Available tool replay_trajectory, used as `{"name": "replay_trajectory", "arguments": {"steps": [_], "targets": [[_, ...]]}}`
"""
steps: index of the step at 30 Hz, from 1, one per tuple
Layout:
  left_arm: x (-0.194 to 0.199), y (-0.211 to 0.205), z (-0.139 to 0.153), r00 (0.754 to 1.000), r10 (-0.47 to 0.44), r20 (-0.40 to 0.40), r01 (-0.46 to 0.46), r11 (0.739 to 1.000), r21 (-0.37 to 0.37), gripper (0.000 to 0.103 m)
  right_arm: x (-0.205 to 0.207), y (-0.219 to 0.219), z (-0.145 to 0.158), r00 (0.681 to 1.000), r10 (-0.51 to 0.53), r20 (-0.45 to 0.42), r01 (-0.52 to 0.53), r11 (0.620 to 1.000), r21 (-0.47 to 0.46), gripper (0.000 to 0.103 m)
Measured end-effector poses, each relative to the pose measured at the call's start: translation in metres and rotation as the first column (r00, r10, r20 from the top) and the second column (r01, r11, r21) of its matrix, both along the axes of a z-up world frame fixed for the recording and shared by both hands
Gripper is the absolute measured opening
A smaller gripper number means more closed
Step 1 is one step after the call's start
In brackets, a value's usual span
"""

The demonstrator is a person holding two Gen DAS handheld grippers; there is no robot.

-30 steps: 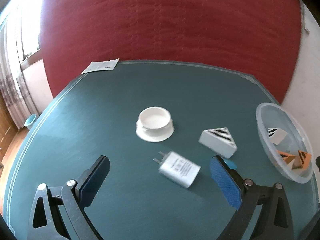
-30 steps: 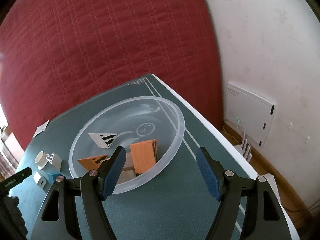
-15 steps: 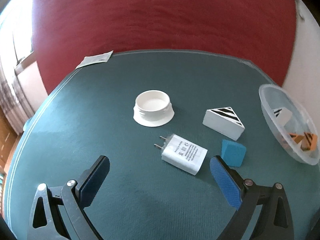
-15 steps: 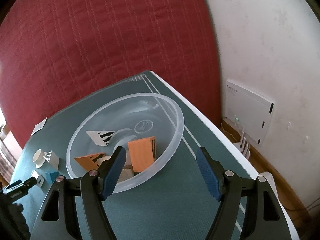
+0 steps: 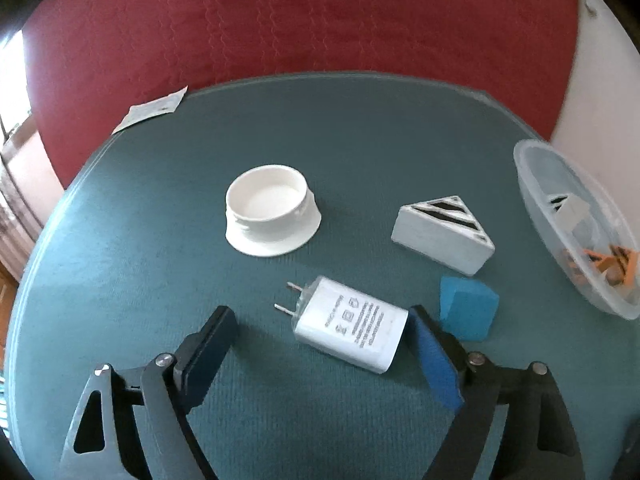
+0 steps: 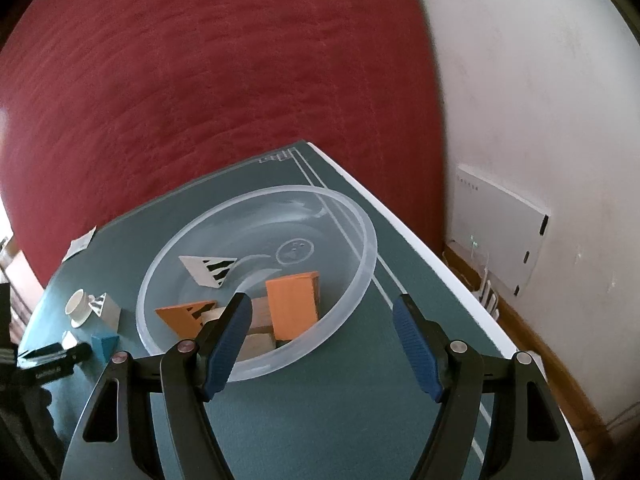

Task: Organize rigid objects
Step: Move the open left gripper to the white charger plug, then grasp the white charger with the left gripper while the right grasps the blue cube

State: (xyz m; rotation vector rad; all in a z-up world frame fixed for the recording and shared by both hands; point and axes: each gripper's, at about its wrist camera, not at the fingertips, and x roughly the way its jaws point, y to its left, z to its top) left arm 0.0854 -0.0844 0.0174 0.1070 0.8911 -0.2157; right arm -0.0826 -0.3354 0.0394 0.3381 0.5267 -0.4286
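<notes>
A white plug charger (image 5: 352, 324) lies flat on the green table between the fingers of my left gripper (image 5: 320, 332). Its jaws are closing; the right pad is at the charger's end and the left pad is still apart from it. Beyond lie a white round cap (image 5: 272, 212), a white black-striped triangular block (image 5: 444, 236) and a blue block (image 5: 468, 312). The clear plastic bowl (image 6: 360, 220) holds an orange block (image 6: 292, 304), a striped white triangle (image 6: 208, 268) and an orange triangle (image 6: 184, 316). My right gripper (image 6: 322, 308) hangs open over the bowl's near rim, holding nothing.
A paper slip (image 5: 152, 110) lies at the table's far left edge. A red quilted backdrop (image 5: 300, 20) stands behind the table. The table's white right edge (image 6: 420, 240) runs close past the bowl, with a white wall box (image 6: 500, 232) beyond it.
My left gripper has come down and forward until the charger lies between its fingers, and its jaws have narrowed. The right gripper has stayed over the bowl.
</notes>
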Motion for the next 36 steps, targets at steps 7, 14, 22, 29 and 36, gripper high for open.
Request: {"name": "replay_trajectory", "arguments": {"steps": [7, 14, 22, 29, 36], "targets": [[-0.01, 0.003, 0.002, 1.0, -0.018, 0.024, 0.018, 0.999, -0.026, 0.065, -0.005, 0.037, 0.007, 0.992, 0.127, -0.014, -0.127, 0.992, 0.001, 0.074], [-0.014, 0.016, 0.008, 0.999, 0.021, 0.039, -0.019, 0.998, -0.055, 0.065, 0.003, 0.085, 0.016, 0.962, 0.271, -0.014, -0.271, 0.962, 0.0, 0.074], [-0.029, 0.031, 0.018, 0.995, 0.064, 0.08, -0.06, 0.997, -0.044, 0.065, 0.031, 0.121, 0.013, 0.93, 0.364, -0.041, -0.363, 0.931, 0.036, 0.074], [-0.037, 0.047, 0.016, 0.992, 0.099, 0.074, -0.096, 0.995, -0.035, 0.065, 0.064, 0.16, 0.002, 0.88, 0.458, -0.124, -0.457, 0.889, 0.041, 0.07], [-0.039, 0.051, 0.011, 0.992, 0.115, 0.05, -0.114, 0.993, -0.028, 0.065, 0.102, 0.179, -0.017, 0.848, 0.496, -0.188, -0.487, 0.868, 0.095, 0.063]]}}
